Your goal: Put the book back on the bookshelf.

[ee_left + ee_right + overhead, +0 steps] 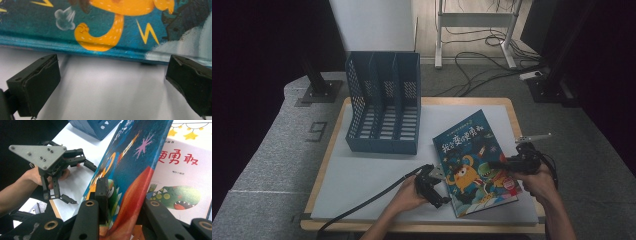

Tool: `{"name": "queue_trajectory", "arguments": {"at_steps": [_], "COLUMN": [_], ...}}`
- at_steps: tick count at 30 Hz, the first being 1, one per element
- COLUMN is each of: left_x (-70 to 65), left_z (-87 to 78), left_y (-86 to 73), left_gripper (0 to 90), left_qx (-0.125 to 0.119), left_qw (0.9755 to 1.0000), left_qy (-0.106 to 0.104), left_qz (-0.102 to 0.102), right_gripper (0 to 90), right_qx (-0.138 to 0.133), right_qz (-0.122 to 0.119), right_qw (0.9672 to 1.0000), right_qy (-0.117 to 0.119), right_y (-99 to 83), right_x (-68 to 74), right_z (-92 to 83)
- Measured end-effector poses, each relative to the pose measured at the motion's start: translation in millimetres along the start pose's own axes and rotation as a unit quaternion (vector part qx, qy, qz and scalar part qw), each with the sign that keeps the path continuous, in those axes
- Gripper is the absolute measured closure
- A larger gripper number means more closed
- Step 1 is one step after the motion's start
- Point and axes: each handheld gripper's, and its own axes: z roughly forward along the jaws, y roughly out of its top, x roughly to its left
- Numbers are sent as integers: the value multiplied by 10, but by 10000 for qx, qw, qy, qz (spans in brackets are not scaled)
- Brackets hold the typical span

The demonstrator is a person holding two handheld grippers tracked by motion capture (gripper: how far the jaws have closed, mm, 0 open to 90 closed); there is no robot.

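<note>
A blue picture book with an orange monster on its cover lies on the white mat, right of centre. My right gripper is at its right edge. In the right gripper view its jaws are shut on the front cover, which is lifted off the title page. My left gripper rests on the mat at the book's left edge, open. Its jaws stand wide apart with bare mat between them and the book's edge just beyond. From the right gripper view, the left gripper is open.
A blue three-slot file holder stands at the back left of the white mat. The wooden table edge frames the mat. Cables lie on the floor behind the table.
</note>
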Motion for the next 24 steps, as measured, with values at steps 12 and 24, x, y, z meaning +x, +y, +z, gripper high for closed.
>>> {"name": "queue_trajectory", "arguments": {"at_steps": [12,24], "left_x": [151,234], "left_z": [-11,-42], "left_y": [37,68], "left_gripper": [0,0], "left_qx": [-234,-416], "left_qw": [9995,9978], "left_qy": [3,-225], "left_qz": [-204,-456], "right_gripper": [741,739], "right_qx": [-72,-102], "right_qz": [-321,-466], "right_qw": [9994,9988], "right_qy": [52,133], "right_y": [9,10], "right_x": [105,126], "right_z": [-65,-94]}}
